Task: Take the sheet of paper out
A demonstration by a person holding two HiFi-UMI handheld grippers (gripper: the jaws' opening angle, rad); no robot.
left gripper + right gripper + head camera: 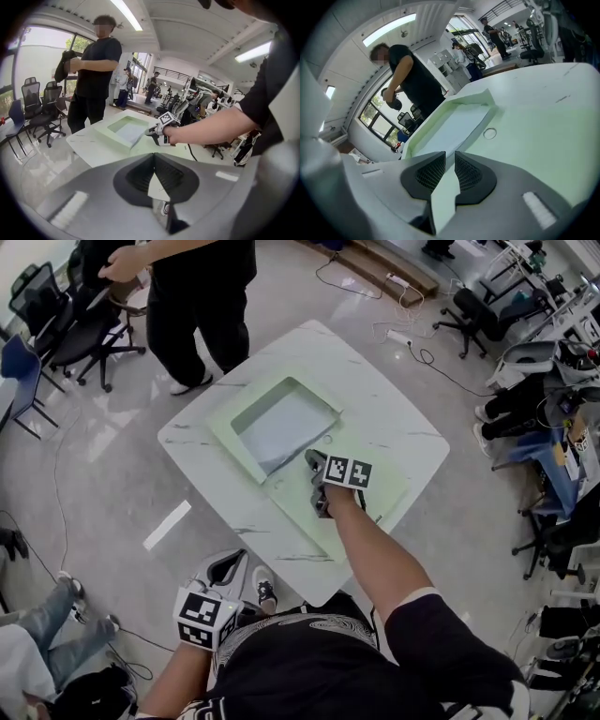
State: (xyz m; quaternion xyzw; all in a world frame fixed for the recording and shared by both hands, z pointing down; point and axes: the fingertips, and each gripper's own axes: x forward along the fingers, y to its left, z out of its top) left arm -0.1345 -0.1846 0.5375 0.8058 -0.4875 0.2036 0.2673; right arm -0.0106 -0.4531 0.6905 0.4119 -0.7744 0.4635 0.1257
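The left gripper (pixel 228 568) hangs low at the person's side, off the near-left edge of the table (pixel 384 409). Its own view shows its jaws pressed together at the tips with nothing between them. It is well apart from the work.

Further in, on the table's middle, sits a pale green tray (pixel 225 432) with a raised rim. The sheet of paper (pixel 286 423) lies flat inside it, filling the recess, not yet lifted. A person in dark clothes (pixel 202 296) stands beyond the table's far-left side.

To the right of the tray, the right gripper (pixel 313 459) rests low over a flat green flap (pixel 389 486) that joins the tray. Its jaws stand slightly apart, a narrow slit, and I see nothing pinched in it. In its own view the paper (pixel 454 129) lies straight ahead and a little left, stretching away from the jaws, with the tray's near rim (pixel 480 98) between the tips and the sheet. A small ring (pixel 490 133) lies on the flap just beside that rim.

The right gripper is much the nearer, so the pull likely falls to it. It would have to clear the rim and catch the sheet's near edge, which lies flat against the tray floor and may be hard to get under.
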